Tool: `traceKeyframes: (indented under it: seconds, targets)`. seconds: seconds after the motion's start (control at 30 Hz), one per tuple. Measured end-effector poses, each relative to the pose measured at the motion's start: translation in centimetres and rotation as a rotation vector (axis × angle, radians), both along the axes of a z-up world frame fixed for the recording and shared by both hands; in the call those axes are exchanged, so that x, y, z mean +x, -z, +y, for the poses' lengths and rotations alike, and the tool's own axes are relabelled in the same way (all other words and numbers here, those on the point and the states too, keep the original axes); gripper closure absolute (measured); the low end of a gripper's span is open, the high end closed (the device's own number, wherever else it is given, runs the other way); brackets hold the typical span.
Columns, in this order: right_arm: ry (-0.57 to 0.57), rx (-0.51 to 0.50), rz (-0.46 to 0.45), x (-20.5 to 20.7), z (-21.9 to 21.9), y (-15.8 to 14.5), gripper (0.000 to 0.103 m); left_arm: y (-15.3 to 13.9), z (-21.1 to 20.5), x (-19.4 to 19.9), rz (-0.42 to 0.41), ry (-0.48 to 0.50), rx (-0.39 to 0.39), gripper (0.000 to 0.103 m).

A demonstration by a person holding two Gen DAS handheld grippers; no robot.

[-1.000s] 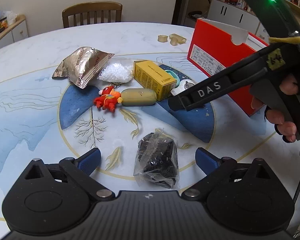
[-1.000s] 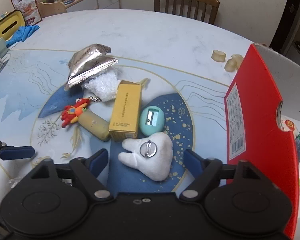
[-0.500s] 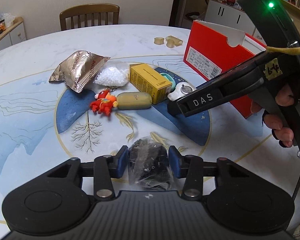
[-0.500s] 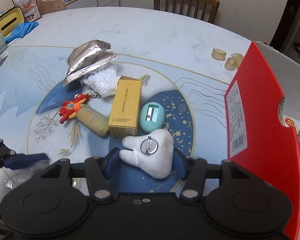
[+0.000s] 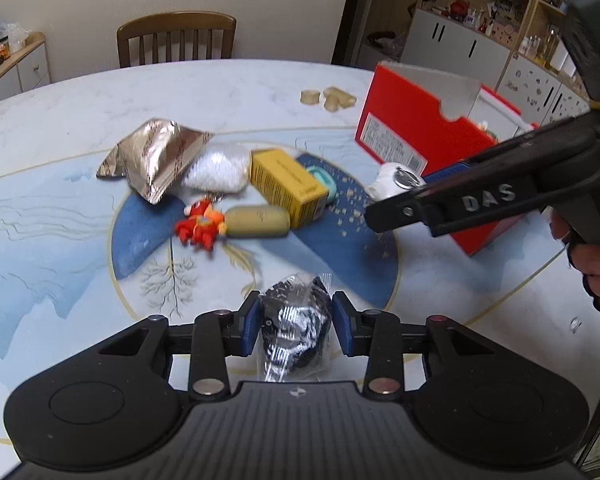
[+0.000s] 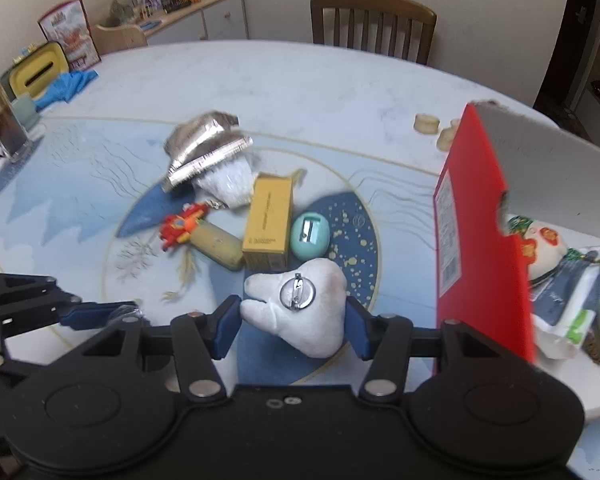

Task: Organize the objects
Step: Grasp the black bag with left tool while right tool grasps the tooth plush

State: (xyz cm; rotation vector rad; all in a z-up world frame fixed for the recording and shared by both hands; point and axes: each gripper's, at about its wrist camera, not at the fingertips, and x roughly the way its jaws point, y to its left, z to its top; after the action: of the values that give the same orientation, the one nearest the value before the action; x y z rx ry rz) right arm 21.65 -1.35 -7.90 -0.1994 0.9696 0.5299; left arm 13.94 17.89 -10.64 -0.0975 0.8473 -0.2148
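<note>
Over the painted worktop, the left gripper clamped a black bag while the right gripper gripped a white plush.

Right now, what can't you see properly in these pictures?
- Black stuff in the clear bag: left view, crinkly plastic glare hides what it is.
- Red box contents: right view, its wall and the frame edge cut them off.
- Yellow box print: too small.
- Tooth plush front: faces down; only its pin back shows.
</note>
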Motion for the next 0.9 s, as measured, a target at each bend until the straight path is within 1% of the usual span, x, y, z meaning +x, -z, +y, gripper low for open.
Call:
traceKeyframes:
  seconds: [0.1,0.47,0.7,0.9]
  targets:
    - [-0.009,0.018,-0.006,-0.7,-0.7,-1.4,0.05,-1.1,0.0,0.1,-0.004,-0.004,-0.025,0.067]
    - [-0.029,0.072,-0.056,-2.5,-4.6,-5.8,0.05,-3.6,-1.5,-0.1,-0.024,-0.02,-0.02,0.069]
    - [-0.005,0.082,-0.082,-2.7,-8.5,-7.3,0.05,-6.0,-3.4,0.3,-0.056,-0.029,-0.025,0.069]
    - [0.039,0.085,-0.11,-2.0,-12.8,-8.0,0.05,-8.0,-6.2,1.9,-0.074,-0.011,-0.029,0.069]
